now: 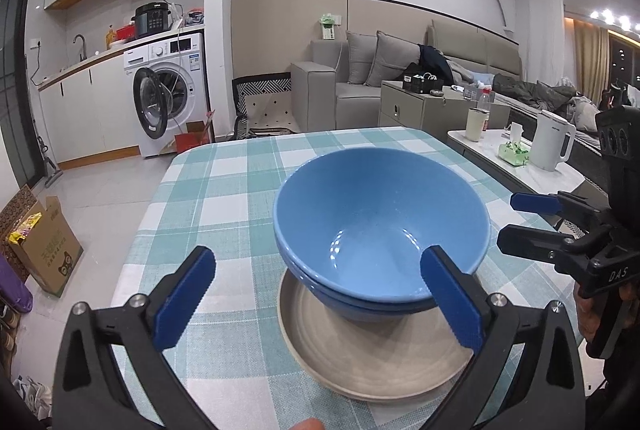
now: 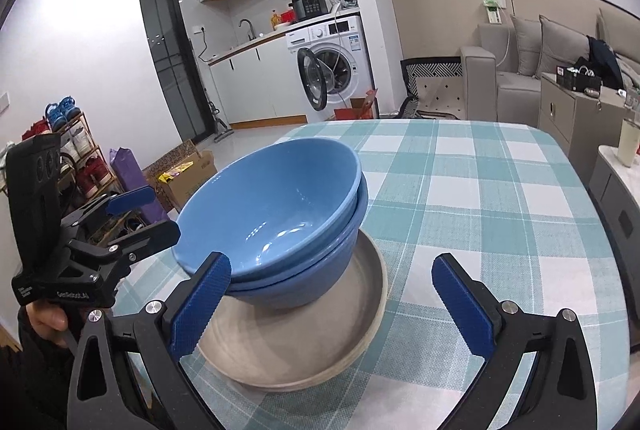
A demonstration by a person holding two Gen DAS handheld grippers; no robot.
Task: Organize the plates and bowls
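Two blue bowls are nested, the top bowl (image 1: 380, 214) (image 2: 280, 206) tilted inside the lower bowl (image 1: 360, 304) (image 2: 320, 278). They stand on a beige plate (image 1: 360, 362) (image 2: 320, 342) on the teal checked table (image 1: 240, 170) (image 2: 480, 190). My left gripper (image 1: 318, 266) (image 2: 162, 210) is open just in front of the stack, its right finger overlapping the bowls' near rim without pressing. My right gripper (image 2: 330, 264) (image 1: 510, 221) is open on the stack's other side, its left finger close beside the bowls. Neither holds anything.
A low side table at the right carries a white kettle (image 1: 554, 142), a cup (image 1: 476, 124) and a green pack. On the floor to the left are a cardboard box (image 1: 44, 246) and a shoe rack (image 2: 80, 150). A washing machine (image 1: 168, 90) and sofa stand beyond.
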